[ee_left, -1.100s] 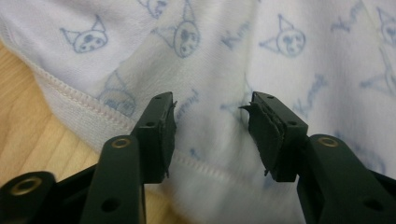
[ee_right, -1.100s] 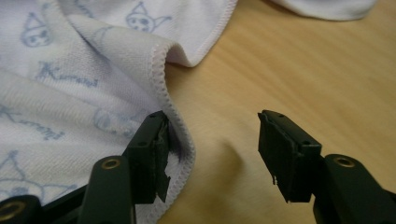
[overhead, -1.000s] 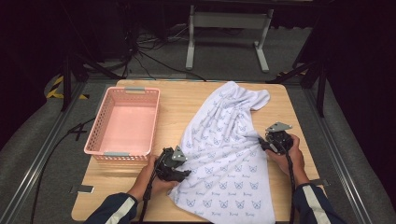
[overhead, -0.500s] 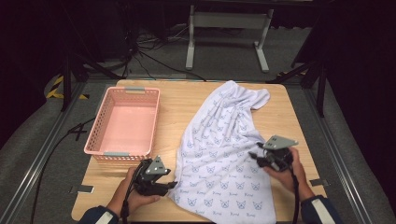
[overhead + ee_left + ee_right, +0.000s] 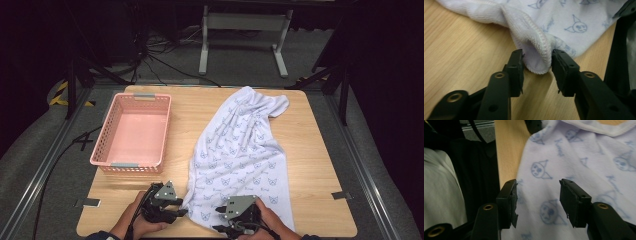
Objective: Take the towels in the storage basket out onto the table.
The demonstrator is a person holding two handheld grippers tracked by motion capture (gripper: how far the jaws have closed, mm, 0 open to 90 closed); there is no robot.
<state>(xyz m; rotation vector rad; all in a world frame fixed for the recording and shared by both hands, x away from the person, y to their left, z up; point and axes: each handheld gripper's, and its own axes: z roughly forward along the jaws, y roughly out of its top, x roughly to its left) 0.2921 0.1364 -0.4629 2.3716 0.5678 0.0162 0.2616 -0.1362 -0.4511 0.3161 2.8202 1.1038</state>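
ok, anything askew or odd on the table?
The white towel with blue cat-face print lies diagonally, its far end bunched, a near corner curled up between the open left gripper jaws. The pink plastic basket sits square.

My high view: table evenly lit from above, surroundings near black, faint shadow under basket. My gripper views: soft, cloth edges blurry, jaws dark, no glare.

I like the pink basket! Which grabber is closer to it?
The left gripper. It sits just below the pink basket, near the basket's near corner, at the towel edge. The right gripper is farther right, over the towel's near end.
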